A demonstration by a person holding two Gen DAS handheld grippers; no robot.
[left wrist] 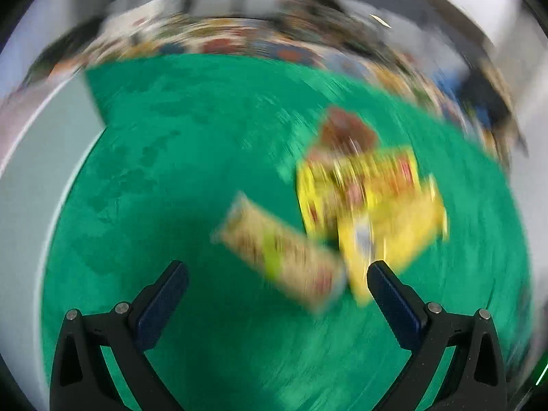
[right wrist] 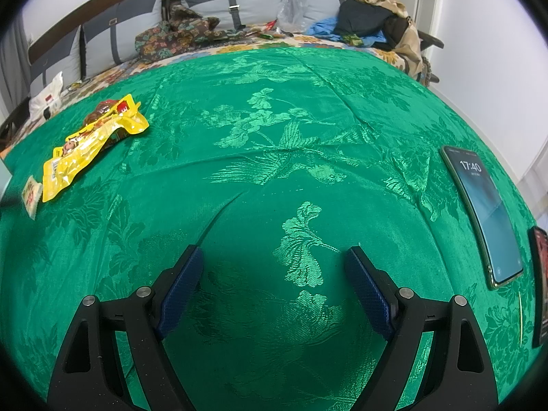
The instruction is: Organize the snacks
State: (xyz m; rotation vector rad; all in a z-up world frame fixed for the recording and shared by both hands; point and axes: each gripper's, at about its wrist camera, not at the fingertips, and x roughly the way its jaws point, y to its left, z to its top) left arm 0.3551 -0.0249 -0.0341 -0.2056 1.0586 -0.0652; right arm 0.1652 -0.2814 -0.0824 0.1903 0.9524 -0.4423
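The step in hand looks like the approach to a pick. The left claw (left wrist: 277, 274) is spread wide with nothing between its fingers, and the left wrist view is smeared by motion blur. Just ahead of it, in the centre right of that frame, lie the snacks: a long tan snack bar (left wrist: 281, 253) lying slantwise, its near end between the fingertips' line and the right finger, and beside it a heap of yellow snack packets (left wrist: 373, 198) with a brownish packet (left wrist: 346, 130) at the far end. The blur hides any print and whether the bar touches the heap.

The right claw (right wrist: 274, 274) is also spread and empty, hovering over bare green cloth (right wrist: 274, 137). In its view the yellow packets sit at the upper left, crinkled and glossy, overlapping one another, with the tan bar at the left edge. A phone (right wrist: 483, 215) with a lit screen lies at the right edge, well apart from the snacks.

The next move probably calls for steadying the left claw, lining its fingers across the bar's narrow width, and closing gently, since thin wrappers slip and crumple on soft bedding.
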